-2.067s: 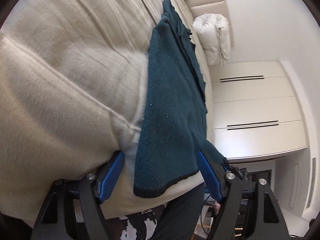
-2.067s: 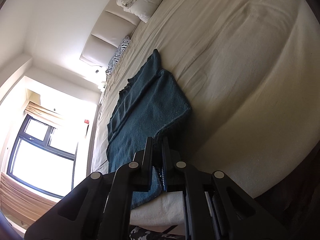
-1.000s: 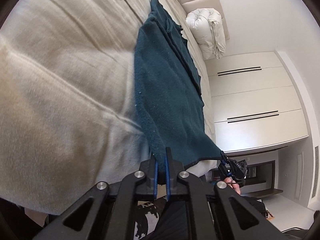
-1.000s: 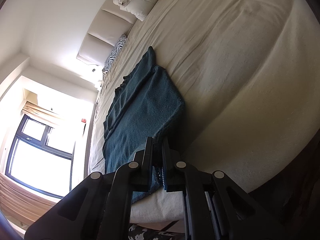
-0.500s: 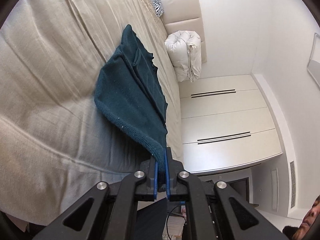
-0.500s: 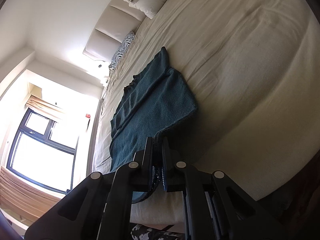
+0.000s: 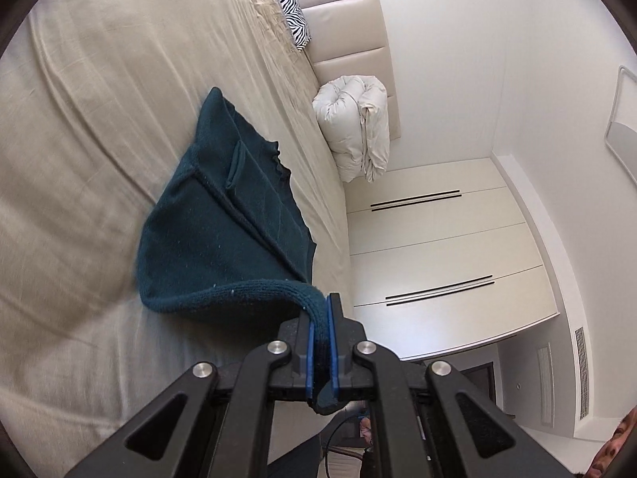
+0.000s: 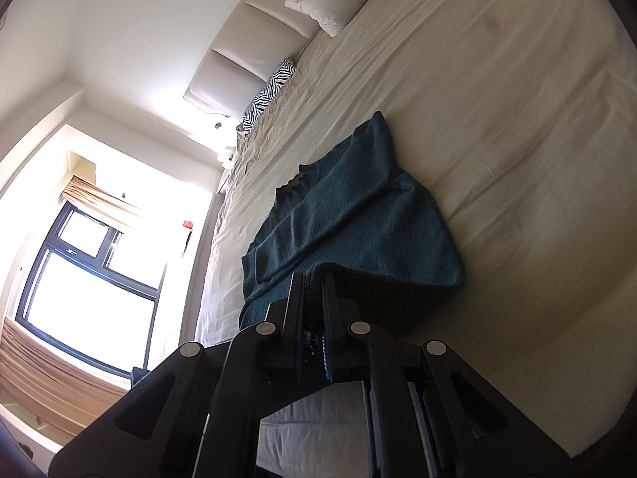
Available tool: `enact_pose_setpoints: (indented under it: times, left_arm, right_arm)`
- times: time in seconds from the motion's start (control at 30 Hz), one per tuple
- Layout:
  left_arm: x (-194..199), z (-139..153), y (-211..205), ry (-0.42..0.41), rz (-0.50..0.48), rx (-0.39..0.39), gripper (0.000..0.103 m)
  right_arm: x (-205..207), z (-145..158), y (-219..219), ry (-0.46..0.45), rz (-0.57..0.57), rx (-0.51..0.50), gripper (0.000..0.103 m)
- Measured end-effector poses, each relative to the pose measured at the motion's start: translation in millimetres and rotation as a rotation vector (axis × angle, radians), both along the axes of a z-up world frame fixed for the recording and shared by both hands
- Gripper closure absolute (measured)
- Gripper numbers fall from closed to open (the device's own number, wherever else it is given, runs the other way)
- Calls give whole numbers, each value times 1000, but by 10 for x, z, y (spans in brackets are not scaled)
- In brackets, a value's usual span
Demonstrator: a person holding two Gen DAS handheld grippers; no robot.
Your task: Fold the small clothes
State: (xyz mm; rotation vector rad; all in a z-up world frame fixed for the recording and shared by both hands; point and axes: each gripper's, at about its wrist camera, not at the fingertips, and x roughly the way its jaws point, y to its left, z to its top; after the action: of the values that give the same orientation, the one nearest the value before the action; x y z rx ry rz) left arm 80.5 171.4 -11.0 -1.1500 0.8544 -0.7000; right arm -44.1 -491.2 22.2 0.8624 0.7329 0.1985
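Teal knitted sweater [image 7: 223, 239] lies on the beige bed [image 7: 99, 119], its near hem clamped by left gripper [image 7: 323, 338] and right gripper [image 8: 312, 310]; uneven lifting could skew the fold.

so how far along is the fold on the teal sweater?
Done: sleeves already lie folded across the teal sweater. In hand: left hand-held gripper and right hand-held gripper each clamp a hem corner, lifted off the bed. Left: lay hem toward collar, release.
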Motion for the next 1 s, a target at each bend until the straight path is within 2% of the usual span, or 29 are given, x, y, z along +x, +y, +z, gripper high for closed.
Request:
enact_pose_setpoints:
  times: [0.2,0.47,0.67,1.0]
  left_arm:
    - [601,16,4,23,36,13,97]
    - [1417,-5,-59,45,59,64,97]
    - [1921,-116,-100,68,73,110,97]
    - [2470,-503,-104,138,100,169,97]
  right_arm:
    - [694,44,-94,0,-32,16,96]
    - [1665,-104,-267,42,-94,-6,96]
    - [2365,-317,-341,94,-112,-54,96]
    - [3142,-794,-407,172,-151,-80,96]
